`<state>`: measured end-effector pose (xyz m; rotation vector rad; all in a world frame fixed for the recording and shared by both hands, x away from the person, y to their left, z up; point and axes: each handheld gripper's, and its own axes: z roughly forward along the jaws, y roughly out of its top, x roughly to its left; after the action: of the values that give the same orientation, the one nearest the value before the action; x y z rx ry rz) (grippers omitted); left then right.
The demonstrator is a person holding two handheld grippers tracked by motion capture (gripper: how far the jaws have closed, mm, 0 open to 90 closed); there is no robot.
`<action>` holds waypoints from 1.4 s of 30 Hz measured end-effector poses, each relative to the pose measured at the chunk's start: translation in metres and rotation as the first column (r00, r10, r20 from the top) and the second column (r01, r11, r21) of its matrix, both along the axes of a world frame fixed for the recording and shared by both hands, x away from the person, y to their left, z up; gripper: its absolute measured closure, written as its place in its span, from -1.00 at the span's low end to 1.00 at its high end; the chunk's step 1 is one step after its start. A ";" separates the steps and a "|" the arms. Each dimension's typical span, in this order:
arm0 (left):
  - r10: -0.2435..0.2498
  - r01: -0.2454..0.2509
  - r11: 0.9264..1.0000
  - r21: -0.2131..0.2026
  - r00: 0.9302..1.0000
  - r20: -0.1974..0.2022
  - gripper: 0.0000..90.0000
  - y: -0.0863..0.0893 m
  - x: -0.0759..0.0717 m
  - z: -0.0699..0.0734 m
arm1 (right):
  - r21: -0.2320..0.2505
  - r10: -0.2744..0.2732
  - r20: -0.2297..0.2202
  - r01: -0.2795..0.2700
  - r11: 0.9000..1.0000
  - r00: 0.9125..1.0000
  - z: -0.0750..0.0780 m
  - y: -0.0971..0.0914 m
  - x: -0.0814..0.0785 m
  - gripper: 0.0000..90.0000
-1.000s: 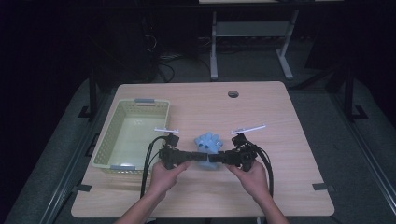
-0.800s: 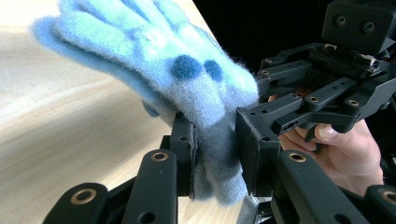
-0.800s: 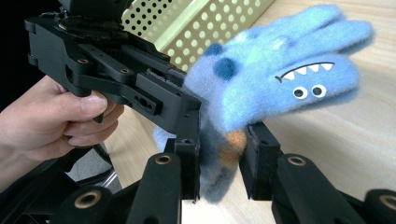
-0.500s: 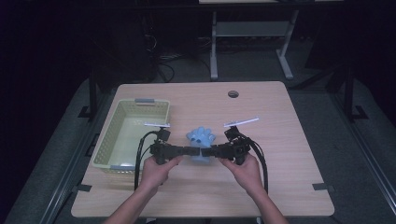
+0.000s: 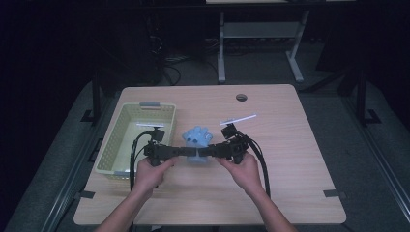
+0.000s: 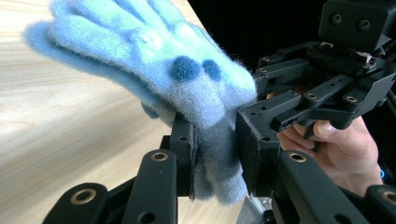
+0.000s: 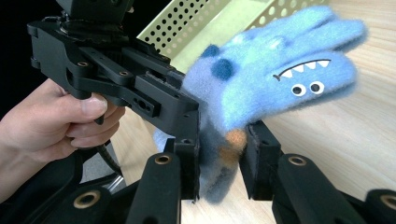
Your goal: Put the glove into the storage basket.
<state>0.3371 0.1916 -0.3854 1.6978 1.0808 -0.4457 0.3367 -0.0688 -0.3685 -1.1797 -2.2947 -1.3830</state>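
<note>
- Blue fuzzy glove (image 5: 197,141), with a stitched toothy mouth and googly eyes on one side, hangs lifted off the desk (image 5: 290,145), just beside the pale green perforated basket (image 5: 121,145), with both grippers clamped on its cuff end from opposite sides.
- Left gripper (image 5: 186,151) is clenched on the cuff; in the left gripper view its jaws pinch only a thin fold of grey cuff fabric (image 6: 219,158), so the fleece could slide out if the hands pull apart.
- Right gripper (image 5: 203,152) is likewise clamped on the cuff, near an orange patch (image 7: 233,140); the bite looks shallow here too, so it may well slip the same way.
- Both grippers meet almost nose to nose, so a small misjudged turn could knock jaw against jaw and jolt the grip loose.
- Fingers of the glove droop free and unsupported; if it is carried toward the basket, I judge they could catch on the near rim (image 5: 167,125) and drag the cuff out.
- Letting go with one gripper alone would leave the glove swinging from one narrow pinch, likely to drop onto the desk short of any target.
</note>
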 end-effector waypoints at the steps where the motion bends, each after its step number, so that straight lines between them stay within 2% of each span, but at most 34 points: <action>1: 0.000 0.000 1.000 0.002 1.000 0.001 0.53 0.002 0.000 0.000 | -0.001 0.004 0.001 -0.004 1.000 1.000 0.000 0.002 0.001 0.56; 7: 0.016 -0.016 1.000 -0.007 1.000 0.000 0.53 0.011 0.001 0.004 | 0.000 0.010 -0.001 -0.010 1.000 1.000 0.005 0.013 0.004 0.56; 11: 0.026 -0.026 1.000 -0.010 1.000 0.015 0.53 0.023 0.000 0.009 | 0.003 0.022 0.010 -0.022 1.000 1.000 0.010 0.021 0.007 0.56; 15: 0.040 -0.040 0.999 -0.018 0.999 0.011 0.53 0.031 0.000 0.012 | 0.002 0.033 0.016 -0.033 0.999 0.999 0.014 0.030 0.009 0.55; 21: 0.043 -0.042 0.999 -0.009 0.999 0.020 0.53 0.041 0.001 0.016 | 0.008 0.043 0.008 -0.043 0.999 0.999 0.018 0.042 0.013 0.55; 27: 0.056 -0.056 0.998 -0.025 0.998 0.013 0.53 0.053 0.002 0.018 | 0.014 0.051 0.008 -0.051 0.999 0.999 0.020 0.051 0.016 0.55; 32: 0.074 -0.073 0.997 -0.022 0.997 0.017 0.53 0.063 0.002 0.021 | 0.007 0.061 0.006 -0.061 0.998 0.998 0.024 0.062 0.020 0.55; 37: 0.071 -0.070 0.997 -0.017 0.997 0.022 0.53 0.073 0.003 0.021 | 0.002 0.072 0.007 -0.072 0.997 0.997 0.025 0.072 0.022 0.55; 42: 0.081 -0.081 0.997 -0.013 0.997 0.007 0.54 0.084 0.004 0.020 | -0.011 0.084 0.013 -0.084 0.996 0.996 0.026 0.083 0.025 0.55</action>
<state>0.3415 0.2756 -0.3650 1.6371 1.1349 -0.3941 0.3621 0.0143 -0.3430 -1.0675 -2.3351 -1.3543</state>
